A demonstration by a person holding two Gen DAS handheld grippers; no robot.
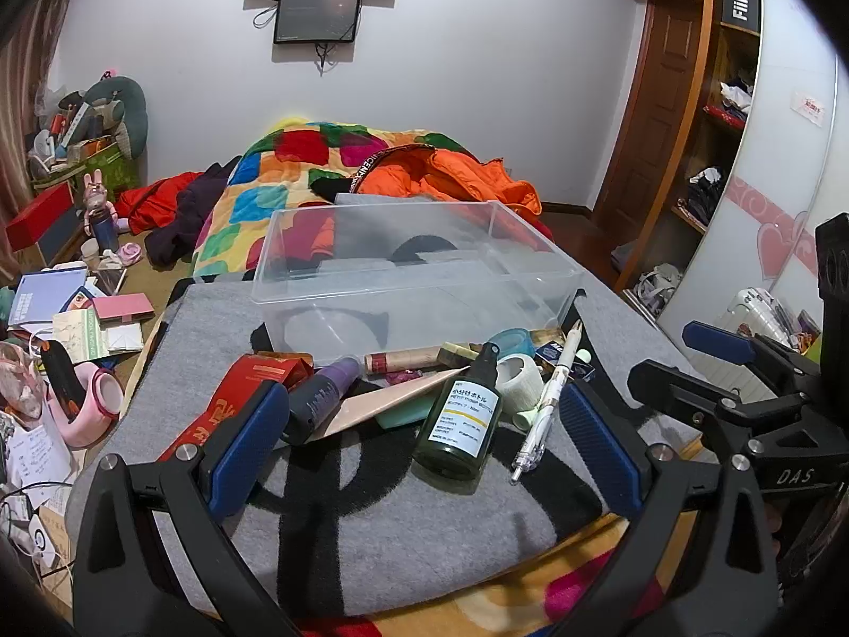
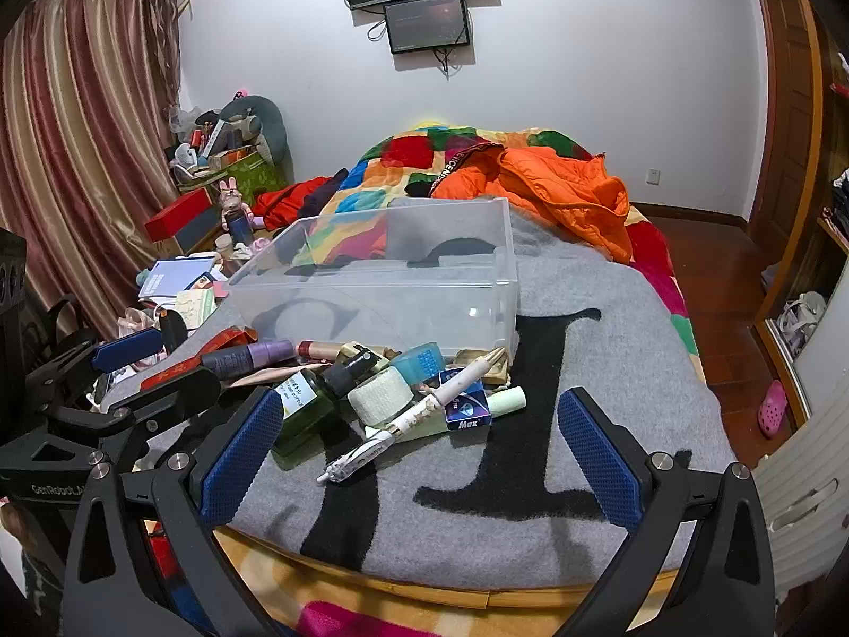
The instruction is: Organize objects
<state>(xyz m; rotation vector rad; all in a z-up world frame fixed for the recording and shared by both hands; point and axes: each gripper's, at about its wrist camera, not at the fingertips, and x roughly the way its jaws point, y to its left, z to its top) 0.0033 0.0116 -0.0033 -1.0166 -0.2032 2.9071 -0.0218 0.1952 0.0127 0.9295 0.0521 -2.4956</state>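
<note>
- Left hand-held gripper [image 1: 419, 438]: jaws fully spread, empty, above green spray bottle [image 1: 460, 422].
- Right hand-held gripper [image 2: 422, 448]: jaws fully spread, empty, above white pen [image 2: 395, 427].

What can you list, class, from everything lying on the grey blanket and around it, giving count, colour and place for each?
Clear plastic bin: one, transparent, empty, on the blanket behind the pile.
Grey blanket with black letters: one, covering the bed's near end.
Dark green pump bottle: one, white label, lying at the pile's front.
White pen: one, beside the bottle.
White bandage roll: one, mid-pile.
Purple tube: one, pile's left.
Blue tape roll: one, near the bin.
Orange jacket: one, behind the bin.
Left gripper: black, blue pads, open.
Right gripper: same, open.
</note>
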